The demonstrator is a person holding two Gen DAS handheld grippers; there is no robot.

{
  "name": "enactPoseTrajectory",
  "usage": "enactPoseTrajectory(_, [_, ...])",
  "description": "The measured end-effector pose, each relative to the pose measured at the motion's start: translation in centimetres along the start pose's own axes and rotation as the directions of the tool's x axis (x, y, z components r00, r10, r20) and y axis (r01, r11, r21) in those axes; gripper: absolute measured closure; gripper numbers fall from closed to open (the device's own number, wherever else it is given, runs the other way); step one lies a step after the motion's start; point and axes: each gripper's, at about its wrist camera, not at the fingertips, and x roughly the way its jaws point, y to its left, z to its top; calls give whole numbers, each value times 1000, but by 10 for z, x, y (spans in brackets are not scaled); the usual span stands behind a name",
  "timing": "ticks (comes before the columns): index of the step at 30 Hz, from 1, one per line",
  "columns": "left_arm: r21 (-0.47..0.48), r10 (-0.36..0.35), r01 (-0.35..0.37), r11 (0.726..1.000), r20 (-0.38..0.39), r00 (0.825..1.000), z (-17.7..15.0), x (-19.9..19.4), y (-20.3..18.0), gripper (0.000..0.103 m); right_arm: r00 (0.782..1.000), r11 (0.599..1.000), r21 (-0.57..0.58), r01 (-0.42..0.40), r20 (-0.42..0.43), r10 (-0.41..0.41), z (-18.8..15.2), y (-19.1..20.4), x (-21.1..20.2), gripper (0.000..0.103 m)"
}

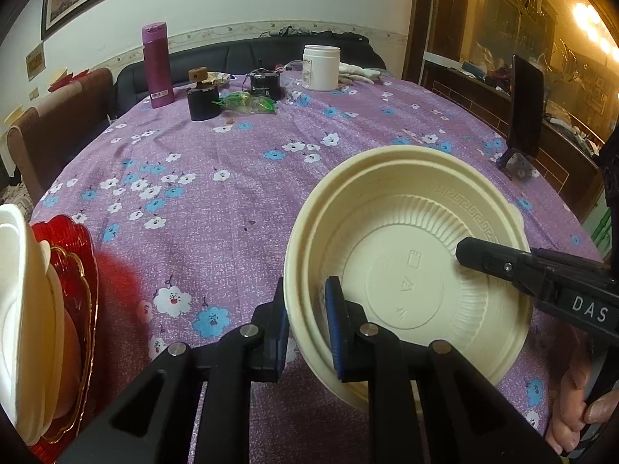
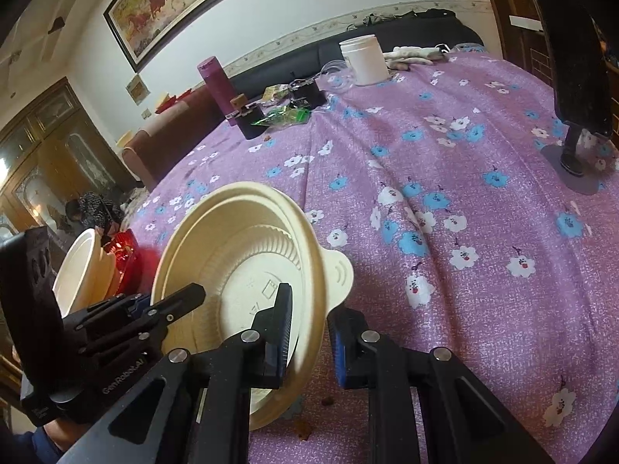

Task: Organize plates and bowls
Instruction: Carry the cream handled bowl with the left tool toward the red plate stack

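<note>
A stack of cream plastic bowls (image 1: 410,270) is held tilted above the purple flowered tablecloth (image 1: 216,201). My left gripper (image 1: 307,328) is shut on the near left rim of the stack. My right gripper (image 2: 309,344) straddles the opposite rim beside the bowl's tab handle (image 2: 340,274); its pads look slightly apart from the wall. The stack also shows in the right wrist view (image 2: 247,270). At the left edge, a white bowl (image 1: 15,309) and cream dishes rest on a red scalloped plate (image 1: 73,255).
At the far end of the table stand a magenta flask (image 1: 156,63), a white jar (image 1: 321,67), a black cylinder (image 1: 203,102), a green wrapper (image 1: 247,102) and white gloves (image 1: 358,73). A black phone stand (image 1: 522,116) stands at the right edge.
</note>
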Motion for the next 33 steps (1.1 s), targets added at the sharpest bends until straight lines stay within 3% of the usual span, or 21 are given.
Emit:
enactPoseTrajectory(6, [27, 21, -22, 999, 34, 999, -6, -10, -7, 85, 999, 999, -34, 36, -28, -37, -3, 9, 1, 83])
enactPoseTrajectory(11, [17, -3, 2, 1000, 51, 999, -7, -23, -2, 65, 999, 999, -8, 33, -38, -33, -5, 8, -14, 81])
enactPoseTrajectory(22, [24, -43, 42, 999, 36, 998, -14, -24, 1, 65, 998, 999, -4, 49, -46, -49, -19, 4, -36, 77])
enactPoseTrajectory(24, [21, -54, 53, 998, 33, 998, -13, -24, 1, 65, 997, 998, 3, 58, -53, -58, -19, 1, -37, 74])
enactPoseTrajectory(27, [28, -66, 66, 997, 21, 998, -11, -20, -2, 65, 997, 999, 16, 51, -51, -50, -20, -4, -43, 61])
enactPoseTrajectory(31, [52, -87, 86, 995, 3, 996, -10, -14, -10, 79, 998, 999, 16, 43, -47, -42, -26, -7, -51, 61])
enactPoseTrajectory(33, [71, -101, 101, 992, 5, 995, -11, -14, -16, 80, 997, 999, 7, 52, -51, -51, -29, -6, -51, 63])
